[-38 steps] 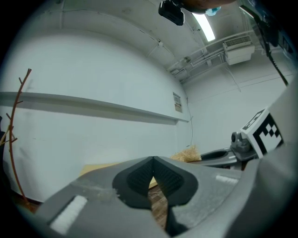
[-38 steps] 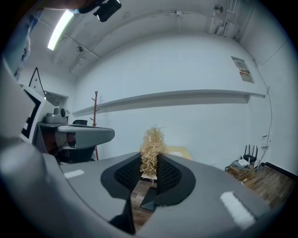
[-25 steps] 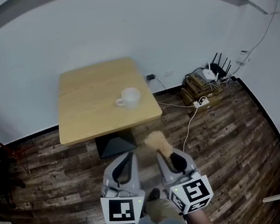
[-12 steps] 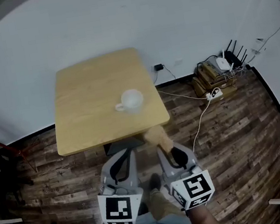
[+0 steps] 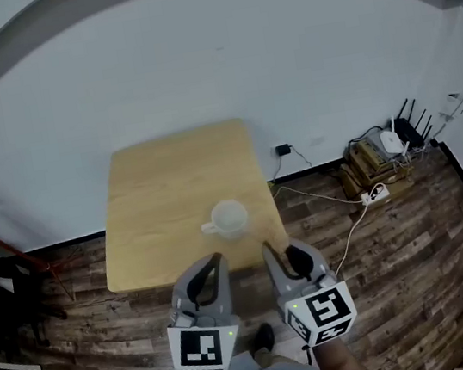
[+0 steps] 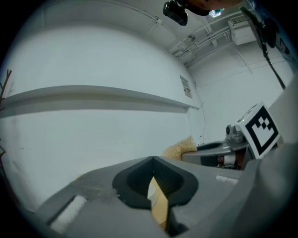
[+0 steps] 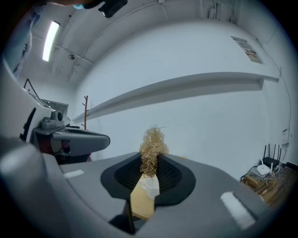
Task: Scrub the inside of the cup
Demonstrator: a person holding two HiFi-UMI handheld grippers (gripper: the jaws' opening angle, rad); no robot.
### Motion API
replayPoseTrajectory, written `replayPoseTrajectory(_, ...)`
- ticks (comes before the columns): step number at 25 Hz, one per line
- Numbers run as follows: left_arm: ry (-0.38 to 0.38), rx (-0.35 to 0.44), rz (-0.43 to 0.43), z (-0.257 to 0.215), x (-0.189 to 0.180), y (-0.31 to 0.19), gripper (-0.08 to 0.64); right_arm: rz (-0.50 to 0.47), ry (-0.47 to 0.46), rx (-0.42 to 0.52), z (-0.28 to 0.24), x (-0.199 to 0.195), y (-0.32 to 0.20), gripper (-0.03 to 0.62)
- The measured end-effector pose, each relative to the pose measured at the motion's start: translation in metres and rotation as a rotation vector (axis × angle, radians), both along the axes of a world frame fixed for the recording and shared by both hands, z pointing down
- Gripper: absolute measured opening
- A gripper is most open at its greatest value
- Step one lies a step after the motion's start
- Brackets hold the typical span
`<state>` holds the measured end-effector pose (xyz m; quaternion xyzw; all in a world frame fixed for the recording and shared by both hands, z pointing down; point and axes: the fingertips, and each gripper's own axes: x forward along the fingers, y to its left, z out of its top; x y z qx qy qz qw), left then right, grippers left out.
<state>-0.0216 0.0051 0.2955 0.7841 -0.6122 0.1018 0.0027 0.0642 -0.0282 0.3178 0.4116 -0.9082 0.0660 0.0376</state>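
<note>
Your left gripper [image 6: 152, 160]: jaws together, nothing between them. Your right gripper [image 7: 150, 161]: jaws clamped on the straw-coloured scrubber [image 7: 152, 145], with its tuft standing out past the tips. The white cup [image 5: 225, 218] stands upright on the wooden table [image 5: 150, 193]. It is ahead of both sets of jaws, apart from them and roughly between their two lines. Its handle seems to point toward the left gripper's side, but the head view is soft there.
</note>
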Motion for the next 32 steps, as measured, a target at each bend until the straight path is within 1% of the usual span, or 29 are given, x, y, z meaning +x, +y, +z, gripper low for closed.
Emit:
replayPoseTrajectory(2, -0.004, 0.017, -0.017, -0.006, -0.004, -0.01, 0.02, -0.016, -0.007, 0.017, -0.006, -0.004, -0.01, 0.078)
replayPoseTrajectory(5, 0.013, 0.029, -0.044, -0.011, -0.009, -0.021, 0.02, -0.037, -0.01, 0.032, -0.011, -0.009, -0.023, 0.078)
replayPoseTrajectory(8, -0.021, 0.044, -0.04, -0.011, -0.017, -0.029, 0.02, -0.049, -0.006, 0.039, -0.013, -0.016, -0.031, 0.078)
replayPoseTrajectory(11, 0.036, 0.026, -0.058, -0.009, -0.022, -0.036, 0.02, -0.053, 0.001, 0.038, -0.013, -0.022, -0.038, 0.078)
replayPoseTrajectory(13, 0.05, 0.018, -0.055, -0.005, -0.025, -0.042, 0.021, -0.049, 0.008, 0.03, -0.009, -0.025, -0.043, 0.078)
replayPoseTrajectory(17, 0.031, 0.013, -0.024, 0.006, -0.035, -0.06, 0.021, -0.035, 0.018, -0.001, 0.001, -0.034, -0.059, 0.078)
replayPoseTrajectory(20, 0.067, -0.011, -0.02, 0.011, -0.045, -0.074, 0.02, -0.027, 0.022, -0.018, 0.004, -0.041, -0.071, 0.078)
replayPoseTrajectory(24, 0.093, -0.05, -0.005, 0.029, -0.065, -0.092, 0.021, -0.014, 0.024, -0.06, 0.017, -0.05, -0.087, 0.078)
replayPoseTrajectory(29, 0.134, -0.097, 0.044, 0.056, -0.082, -0.106, 0.02, 0.003, 0.054, -0.113, 0.036, -0.062, -0.098, 0.078)
replayPoseTrajectory(32, 0.158, -0.132, 0.073, 0.081, -0.089, -0.117, 0.021, 0.01, 0.057, -0.131, 0.044, -0.068, -0.104, 0.078)
